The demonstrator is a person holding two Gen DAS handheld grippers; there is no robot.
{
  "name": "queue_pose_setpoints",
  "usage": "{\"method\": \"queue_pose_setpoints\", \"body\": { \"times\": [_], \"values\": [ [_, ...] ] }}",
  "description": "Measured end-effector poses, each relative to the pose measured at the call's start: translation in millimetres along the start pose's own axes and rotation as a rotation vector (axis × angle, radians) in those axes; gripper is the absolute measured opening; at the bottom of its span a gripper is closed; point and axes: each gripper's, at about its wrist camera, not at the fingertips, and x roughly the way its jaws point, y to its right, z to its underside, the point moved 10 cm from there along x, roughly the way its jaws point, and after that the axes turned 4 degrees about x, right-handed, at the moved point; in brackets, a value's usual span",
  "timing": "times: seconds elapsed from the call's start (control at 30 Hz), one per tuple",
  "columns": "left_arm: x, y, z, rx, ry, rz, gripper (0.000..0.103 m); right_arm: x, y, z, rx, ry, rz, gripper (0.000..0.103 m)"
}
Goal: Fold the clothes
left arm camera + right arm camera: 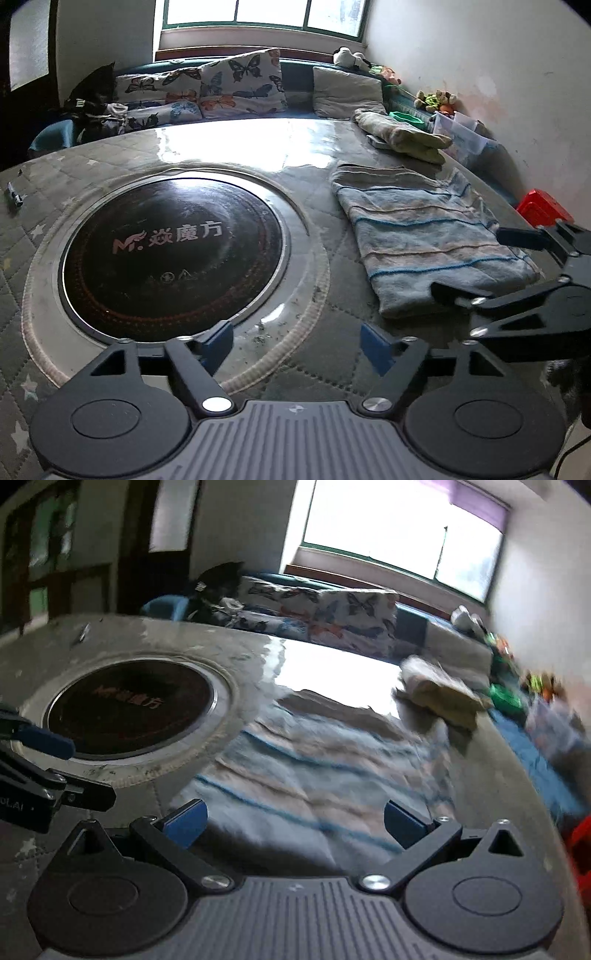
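Striped blue garment [424, 236] looks folded flat at frame right on the bench [314, 155]; both grippers, left gripper [297, 345] and right gripper [295, 821], gape empty, nothing obvious left.

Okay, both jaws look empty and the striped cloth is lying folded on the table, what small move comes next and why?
Probably lower the right gripper onto the striped cloth's near edge and close. It hovers right over that edge with jaws open and nothing between them. The left gripper is open too, over bare table beside the cooktop, away from the cloth. Whether another fold is needed, I can't tell.
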Motion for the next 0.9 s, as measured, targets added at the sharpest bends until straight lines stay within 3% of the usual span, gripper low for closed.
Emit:
{"method": "queue_pose_setpoints", "body": {
  "times": [0.23,0.4,0.57,0.9],
  "values": [
    [0,10,5,0.021,-0.009,-0.002,0.091,-16,30,35,0.162,-0.031,-0.014,0.103],
    [0,15,7,0.033,-0.014,-0.003,0.092,-29,43,19,0.212,0.06,-0.015,0.103],
    [-2,21,8,0.049,-0.012,0.0,0.098,-7,52,27,0.297,0.001,-0.027,0.103],
    [-5,24,9,0.062,-0.012,-0.002,0.103,-22,49,37,0.299,0.02,0.03,0.103]
  ]
}}
